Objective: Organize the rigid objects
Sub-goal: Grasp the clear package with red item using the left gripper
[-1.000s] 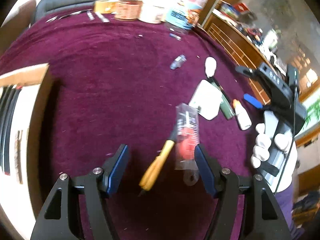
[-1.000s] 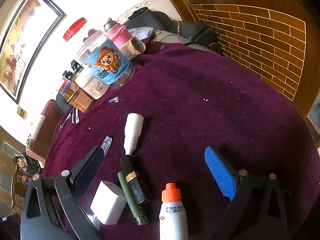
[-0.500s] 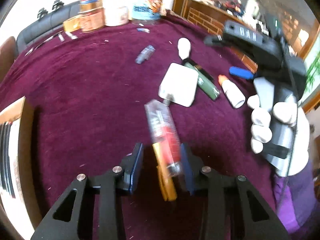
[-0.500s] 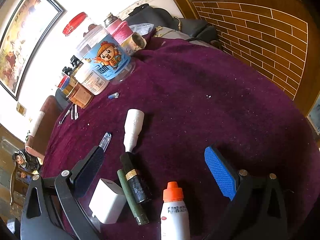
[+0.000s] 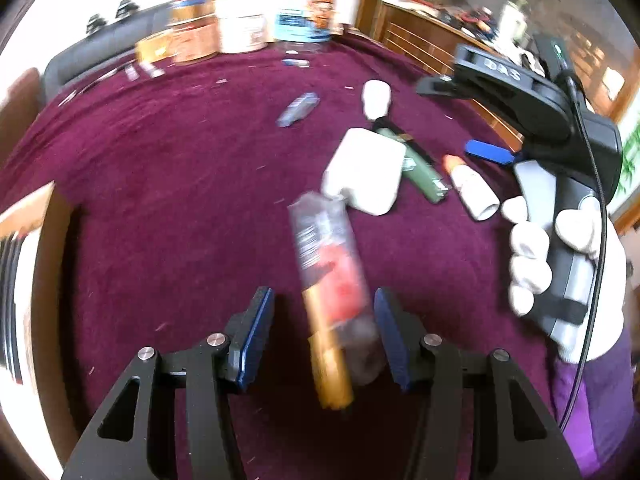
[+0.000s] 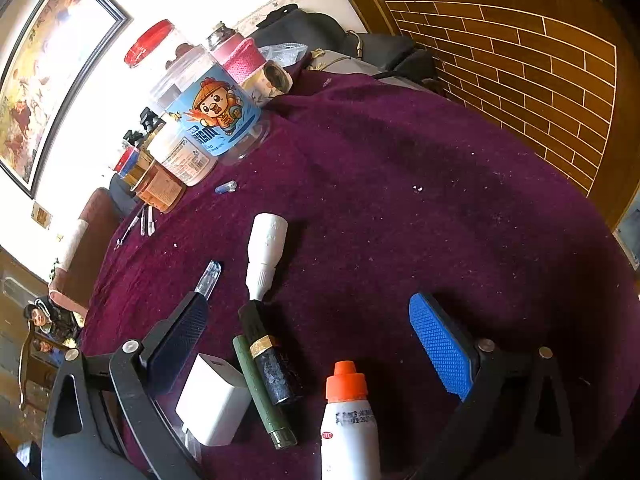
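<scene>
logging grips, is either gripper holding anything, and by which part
Nothing is gripped. On the left gripper the jaws have just been opening; the clear-wrapped tool sits between them, left pad clear. The right gripper is open, empty.

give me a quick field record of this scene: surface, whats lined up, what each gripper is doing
surface: purple cloth
grouped row: white charger, green tube, black tube, orange-capped white bottle, side by side
nearby: white cap piece
left gripper: fingers just opening, packaged orange-handled tool between them; picture blurred, contact unclear
right gripper: open, holding nothing, over the row
back edge: cartoon-label jar among other containers
</scene>
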The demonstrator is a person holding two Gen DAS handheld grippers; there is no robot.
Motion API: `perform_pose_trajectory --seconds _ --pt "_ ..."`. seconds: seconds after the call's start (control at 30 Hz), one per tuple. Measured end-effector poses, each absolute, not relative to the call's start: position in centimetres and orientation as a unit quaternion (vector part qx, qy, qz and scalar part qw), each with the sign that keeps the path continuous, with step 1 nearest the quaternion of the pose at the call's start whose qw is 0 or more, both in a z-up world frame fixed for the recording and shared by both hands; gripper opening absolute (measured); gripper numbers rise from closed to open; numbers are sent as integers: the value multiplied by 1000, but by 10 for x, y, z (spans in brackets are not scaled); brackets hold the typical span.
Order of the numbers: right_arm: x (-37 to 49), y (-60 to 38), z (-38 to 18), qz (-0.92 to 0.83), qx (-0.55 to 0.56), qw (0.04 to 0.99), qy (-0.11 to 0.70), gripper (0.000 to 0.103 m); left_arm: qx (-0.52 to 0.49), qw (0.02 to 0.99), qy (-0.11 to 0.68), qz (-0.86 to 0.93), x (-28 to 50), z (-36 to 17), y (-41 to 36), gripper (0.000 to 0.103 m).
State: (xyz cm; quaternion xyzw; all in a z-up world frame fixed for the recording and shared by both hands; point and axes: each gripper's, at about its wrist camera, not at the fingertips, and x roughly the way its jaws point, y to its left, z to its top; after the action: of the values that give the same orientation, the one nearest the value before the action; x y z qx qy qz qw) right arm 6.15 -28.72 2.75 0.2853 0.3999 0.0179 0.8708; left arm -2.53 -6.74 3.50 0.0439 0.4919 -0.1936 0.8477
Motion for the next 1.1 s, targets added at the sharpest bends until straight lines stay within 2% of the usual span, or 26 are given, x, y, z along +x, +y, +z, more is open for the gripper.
perform_pose_trajectory --seconds 0.1,0.3,0.47,0.57,0.8,0.93,1.1 --pt "62 -287 28 20 286 871 399 101 78 838 492 -220 -30 29 -92 47" --pt "64 -285 26 26 286 868 405 101 43 847 475 -234 -33 43 -92 49" --pt "61 -284 29 27 283 871 400 101 54 845 487 -214 -31 36 -96 61" --pt "61 -286 28 25 287 870 400 101 82 847 485 -204 -38 30 -100 61" --pt "60 -286 28 28 288 870 400 101 45 861 491 -122 -30 28 -53 61" --pt "61 -286 29 29 287 870 400 101 16 871 477 -121 -34 44 -34 61" --pt "62 -285 28 27 285 869 403 101 72 873 460 -146 -31 48 -61 62"
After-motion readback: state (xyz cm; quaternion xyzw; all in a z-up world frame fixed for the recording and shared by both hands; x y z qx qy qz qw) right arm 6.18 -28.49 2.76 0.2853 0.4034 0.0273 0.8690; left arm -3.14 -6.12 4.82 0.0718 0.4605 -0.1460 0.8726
